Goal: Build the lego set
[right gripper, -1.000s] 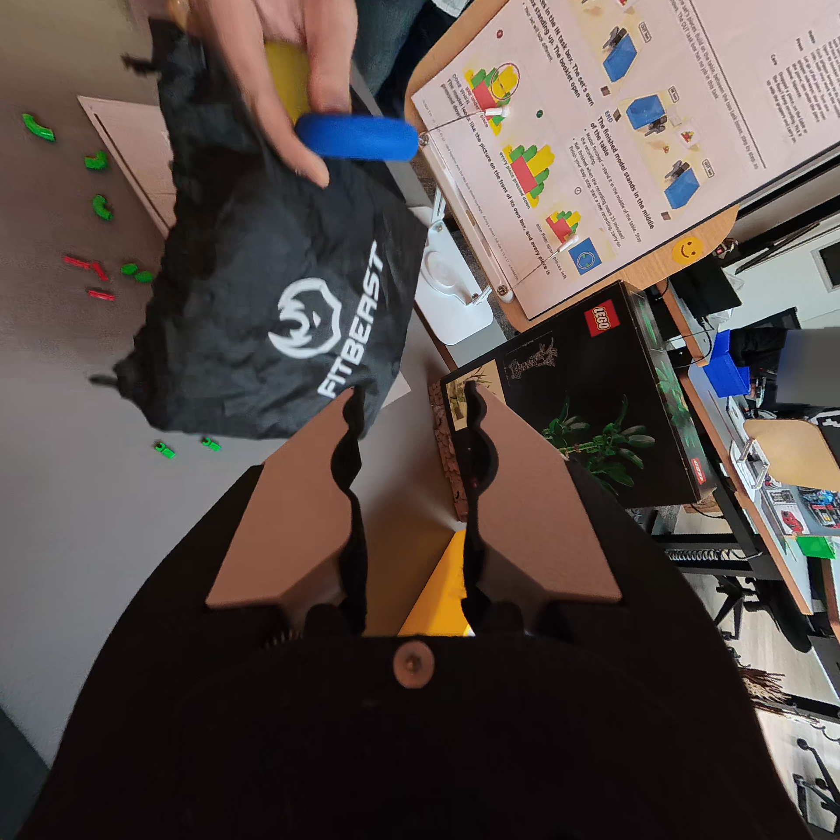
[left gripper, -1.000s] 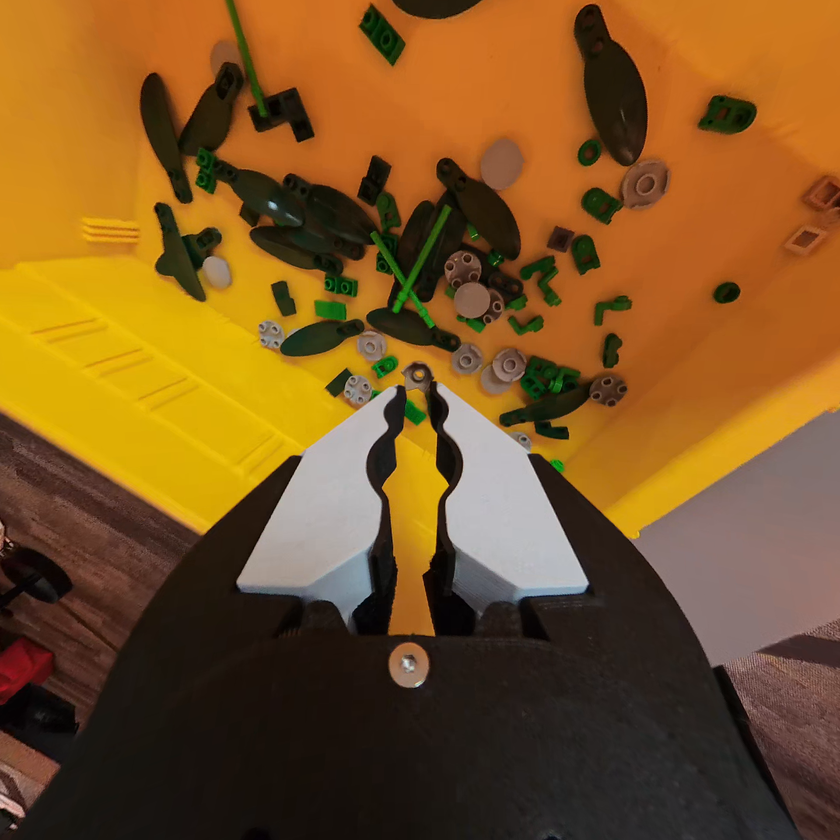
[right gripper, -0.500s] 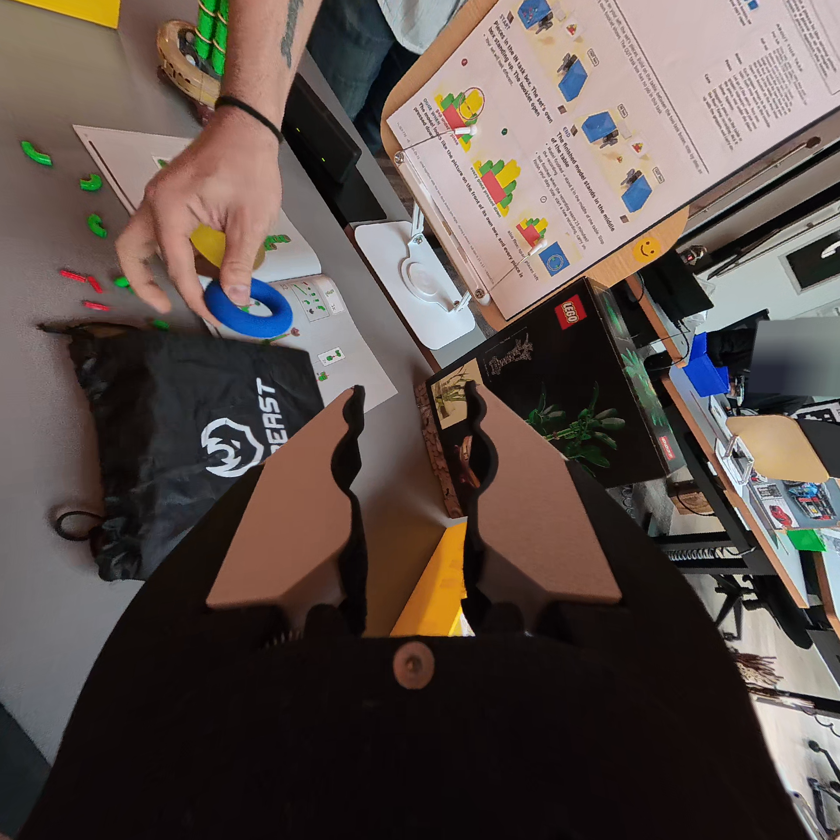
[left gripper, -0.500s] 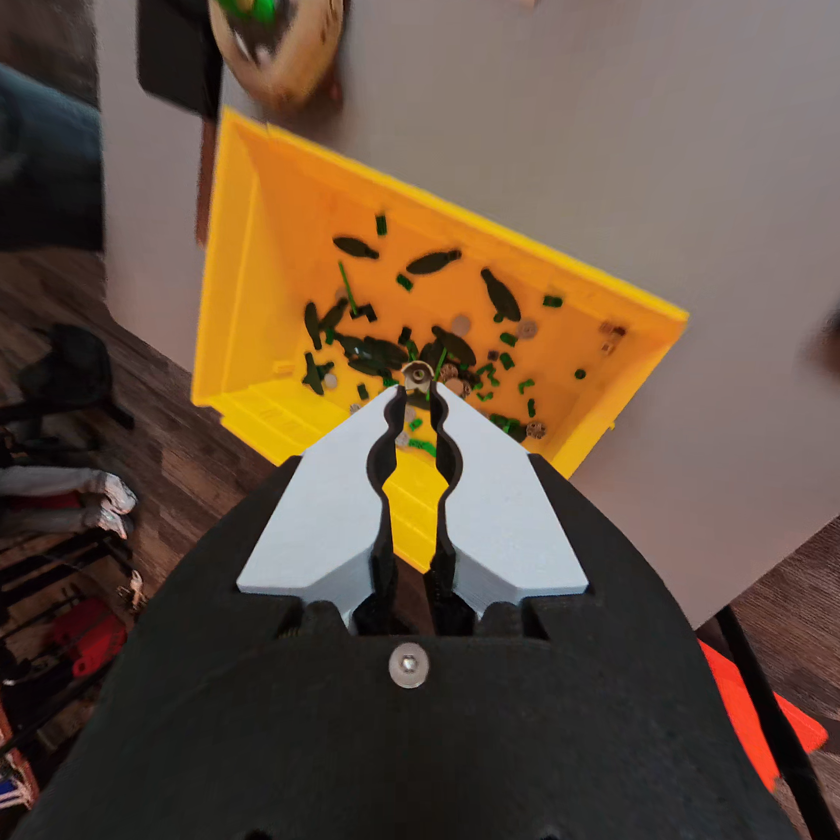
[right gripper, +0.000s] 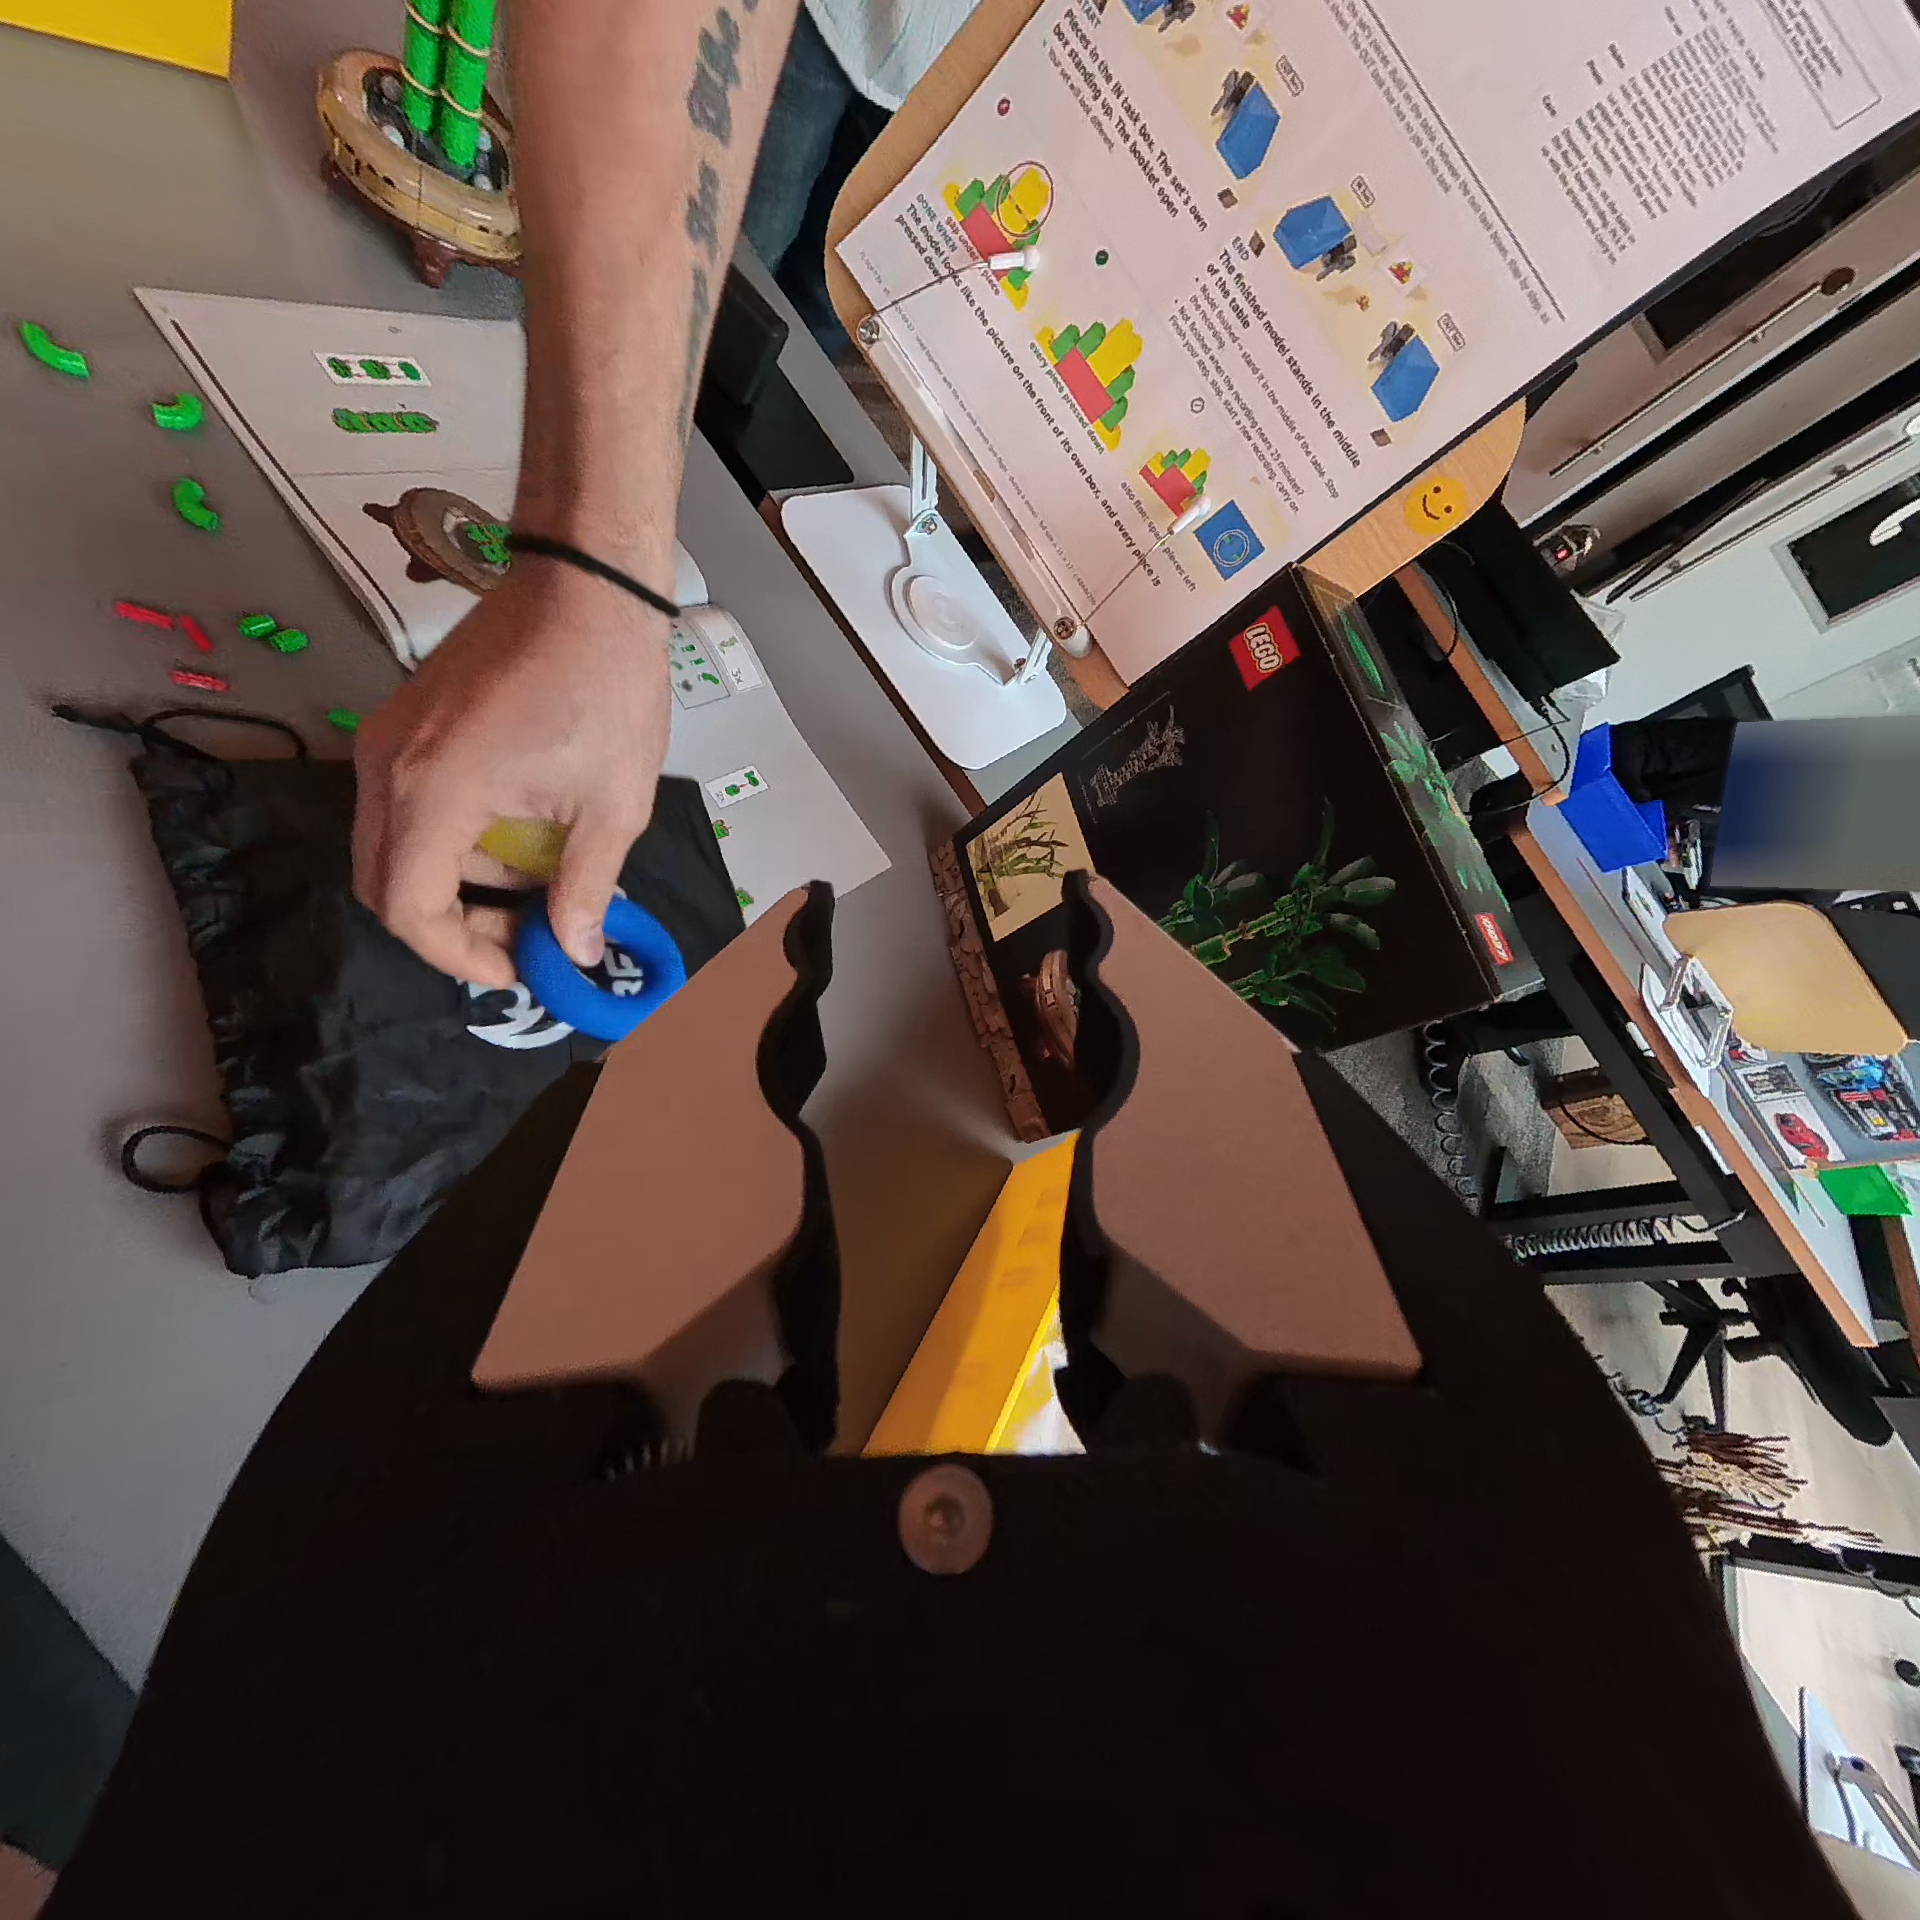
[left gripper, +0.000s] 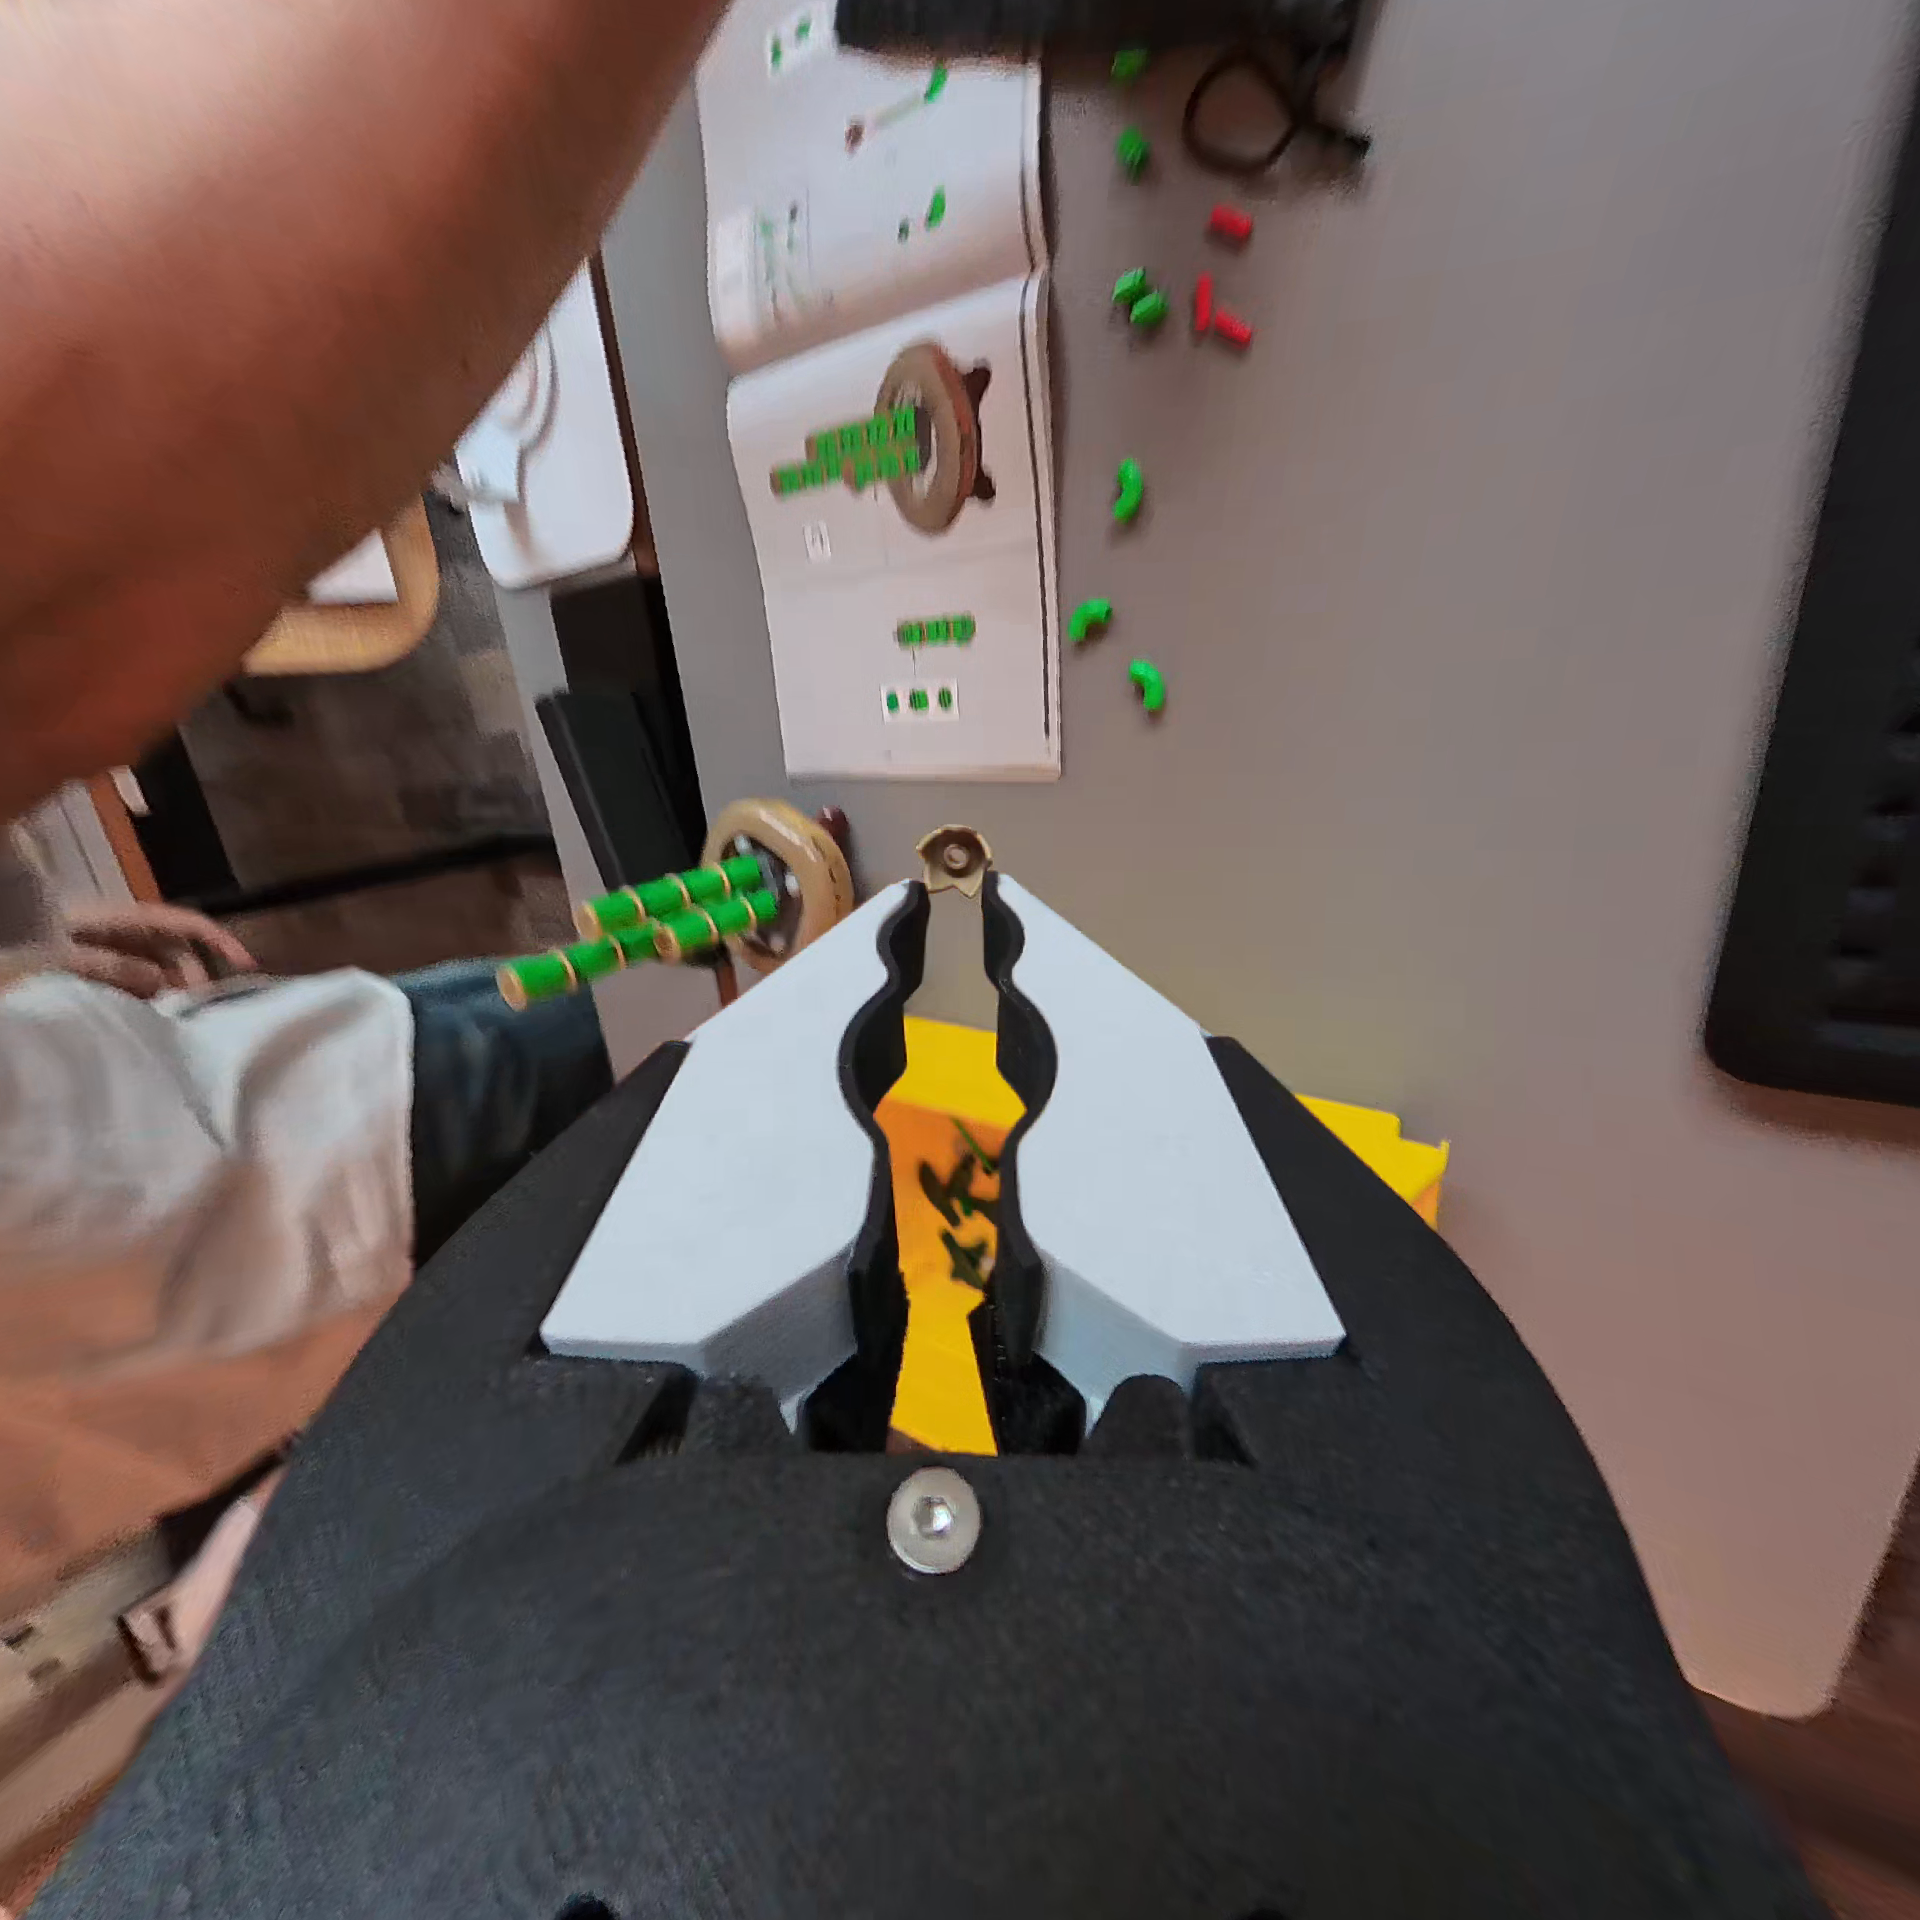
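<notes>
My left gripper is shut on a small tan round piece held at its tips, above the grey table. The model, a tan round pot with green bamboo stalks, stands just left of the tips; it also shows in the right wrist view. The yellow parts bin lies below the gripper. The open instruction booklet lies beyond. My right gripper is open and empty, over the bin's edge.
A person's hand holds a blue ring on a black drawstring bag. Loose green curved pieces and red pieces lie by the booklet. The set's black box and a sheet on a stand are at the right. The tips of one gripper are about 40 cm away from the tips of the other.
My left gripper rose out of the yellow bin with the small piece and swung toward the model and booklet. The hand laid the black bag on the table. My right gripper stayed put.
</notes>
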The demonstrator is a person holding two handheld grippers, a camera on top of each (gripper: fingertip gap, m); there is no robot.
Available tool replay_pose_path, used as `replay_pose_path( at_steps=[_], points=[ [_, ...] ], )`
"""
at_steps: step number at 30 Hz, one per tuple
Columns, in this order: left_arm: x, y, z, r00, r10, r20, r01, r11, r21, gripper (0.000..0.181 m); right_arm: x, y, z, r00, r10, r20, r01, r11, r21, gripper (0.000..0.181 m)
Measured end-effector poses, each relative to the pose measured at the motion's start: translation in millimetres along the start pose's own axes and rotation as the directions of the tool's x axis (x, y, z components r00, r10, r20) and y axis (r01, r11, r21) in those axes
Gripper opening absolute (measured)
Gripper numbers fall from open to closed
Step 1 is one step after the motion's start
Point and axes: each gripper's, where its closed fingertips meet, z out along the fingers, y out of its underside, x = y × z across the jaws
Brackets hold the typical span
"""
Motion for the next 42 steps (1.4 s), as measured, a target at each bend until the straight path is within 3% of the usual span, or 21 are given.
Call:
replay_pose_path(
  at_steps=[1, 13, 20, 24, 29, 38, 42],
  points=[
    [-2, -15, 2, 0.999, 0.038, 0.001, -0.038, 0.999, 0.012, 0.009, 0, 1, 0, 1.0, 0.0, 0.001, 0.0, 1.0, -0.004, 0.045],
    [9, -214, 46, 0.945, 0.322, -0.05, -0.287, 0.895, 0.342, 0.008, 3, 10, -10, 1.0, 0.029, 0.008, -0.029, 1.0, 0.007, 0.045],
    [18, -286, 89, 0.919, 0.376, -0.118, -0.294, 0.854, 0.429, 0.008, 8, 16, -15, 0.998, 0.054, 0.012, -0.055, 0.998, 0.024, 0.045],
    [17, -302, 104, 0.917, 0.372, -0.144, -0.276, 0.852, 0.446, 0.009, 8, 20, -15, 0.998, 0.061, 0.022, -0.062, 0.998, 0.021, 0.045],
    [13, -300, 108, 0.922, 0.357, -0.149, -0.264, 0.862, 0.432, 0.009, 10, 22, -14, 0.997, 0.069, 0.026, -0.07, 0.997, 0.024, 0.045],
    [13, -285, 108, 0.931, 0.335, -0.147, -0.252, 0.879, 0.406, 0.008, 1, 24, -9, 0.996, 0.052, 0.065, -0.052, 0.999, -0.002, 0.045],
    [20, -262, 113, 0.941, 0.301, -0.154, -0.224, 0.897, 0.381, 0.008, -10, 25, -3, 0.993, 0.036, 0.111, -0.033, 0.999, -0.032, 0.045]
  ],
)
